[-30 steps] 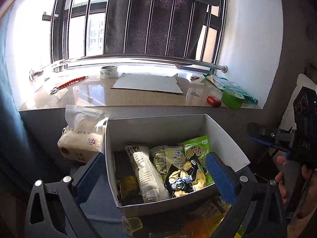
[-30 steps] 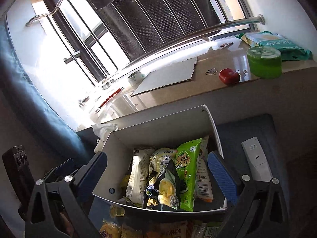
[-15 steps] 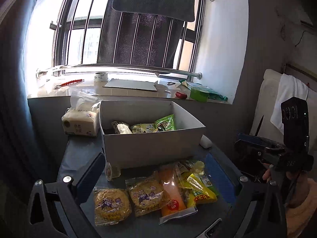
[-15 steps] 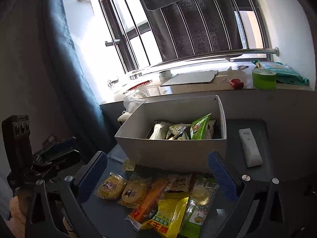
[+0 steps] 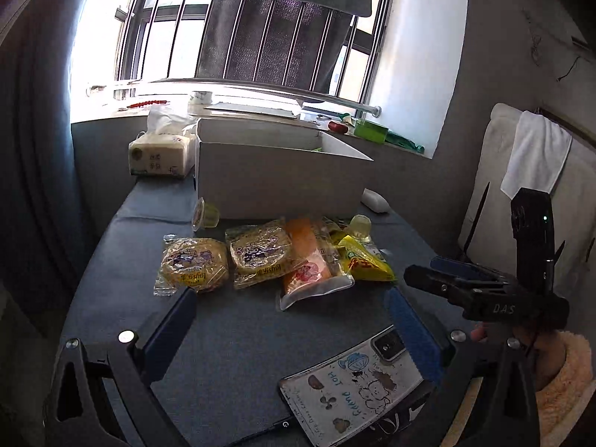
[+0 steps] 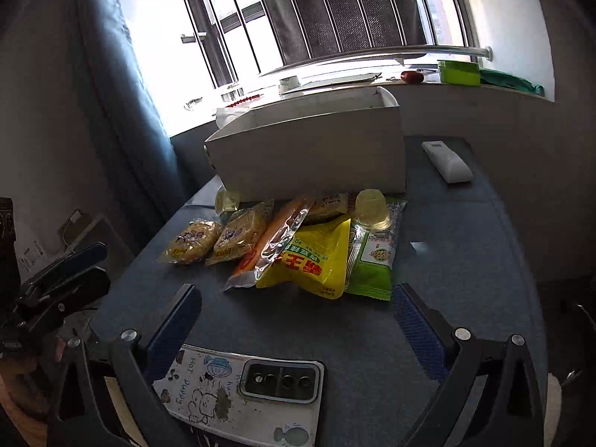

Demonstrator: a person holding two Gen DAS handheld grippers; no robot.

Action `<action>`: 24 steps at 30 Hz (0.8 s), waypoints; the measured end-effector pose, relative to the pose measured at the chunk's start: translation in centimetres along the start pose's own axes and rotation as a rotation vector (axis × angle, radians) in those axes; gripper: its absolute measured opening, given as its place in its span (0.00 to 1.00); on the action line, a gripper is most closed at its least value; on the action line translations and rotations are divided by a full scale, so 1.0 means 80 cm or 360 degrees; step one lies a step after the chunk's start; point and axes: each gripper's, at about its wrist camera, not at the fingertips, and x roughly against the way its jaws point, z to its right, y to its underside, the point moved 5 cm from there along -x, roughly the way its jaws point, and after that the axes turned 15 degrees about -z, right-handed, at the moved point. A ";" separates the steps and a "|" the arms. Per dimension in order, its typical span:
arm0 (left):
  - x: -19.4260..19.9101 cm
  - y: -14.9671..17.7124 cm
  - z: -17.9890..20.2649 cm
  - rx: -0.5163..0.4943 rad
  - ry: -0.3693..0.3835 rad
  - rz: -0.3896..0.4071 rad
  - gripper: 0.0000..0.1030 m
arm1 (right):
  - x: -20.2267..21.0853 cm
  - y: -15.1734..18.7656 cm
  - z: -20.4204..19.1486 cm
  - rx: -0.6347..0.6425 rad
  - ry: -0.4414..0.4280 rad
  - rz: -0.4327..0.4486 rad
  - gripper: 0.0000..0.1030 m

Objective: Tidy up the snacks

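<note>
A white cardboard box (image 5: 279,182) stands at the back of the blue table; it also shows in the right wrist view (image 6: 313,156). In front of it lie loose snacks: two round cake packs (image 5: 193,260) (image 5: 260,253), an orange pack (image 5: 309,260), a yellow bag (image 6: 313,260), a green bag (image 6: 376,257) and two jelly cups (image 5: 206,216) (image 6: 372,205). My left gripper (image 5: 290,320) is open and empty, low over the table's near part. My right gripper (image 6: 294,313) is open and empty, short of the snacks.
A phone in a cartoon case (image 5: 354,387) lies at the near table edge, also in the right wrist view (image 6: 242,391). A tissue pack (image 5: 160,156) sits left of the box, a white remote (image 6: 447,160) to its right. The windowsill behind holds small items.
Both grippers have pulled back and down from above the box to the near table edge. The loose snacks and the phone have come into view. Both stayed open.
</note>
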 end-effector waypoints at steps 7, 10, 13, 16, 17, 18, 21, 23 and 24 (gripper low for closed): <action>-0.003 0.004 -0.014 0.0053 -0.0006 -0.0011 1.00 | -0.043 -0.062 0.047 -0.0121 0.0083 -0.0032 1.00; -0.002 0.003 -0.020 0.0074 -0.0013 -0.0007 1.00 | -0.069 -0.091 0.065 -0.0141 0.0114 -0.0075 1.00; -0.003 0.002 -0.027 0.0096 -0.0012 -0.0008 1.00 | -0.089 -0.109 0.075 -0.0166 0.0120 -0.0115 1.00; -0.008 0.002 -0.034 0.0125 -0.0018 -0.0023 1.00 | -0.111 -0.119 0.084 -0.0202 0.0115 -0.0179 1.00; -0.009 0.002 -0.037 0.0134 -0.0017 -0.0027 1.00 | -0.119 -0.120 0.087 -0.0210 0.0095 -0.0201 1.00; -0.009 0.002 -0.039 0.0143 -0.0021 -0.0027 1.00 | -0.126 -0.121 0.090 -0.0229 0.0104 -0.0231 0.91; -0.011 0.002 -0.045 0.0158 -0.0027 -0.0030 1.00 | -0.127 -0.119 0.092 -0.0222 0.0190 -0.0213 0.46; -0.014 -0.001 -0.049 0.0159 -0.0035 -0.0039 1.00 | -0.124 -0.115 0.092 -0.0233 0.0116 -0.0211 0.46; -0.016 -0.004 -0.052 0.0159 -0.0047 -0.0044 1.00 | -0.120 -0.114 0.091 -0.0227 0.0120 -0.0199 0.46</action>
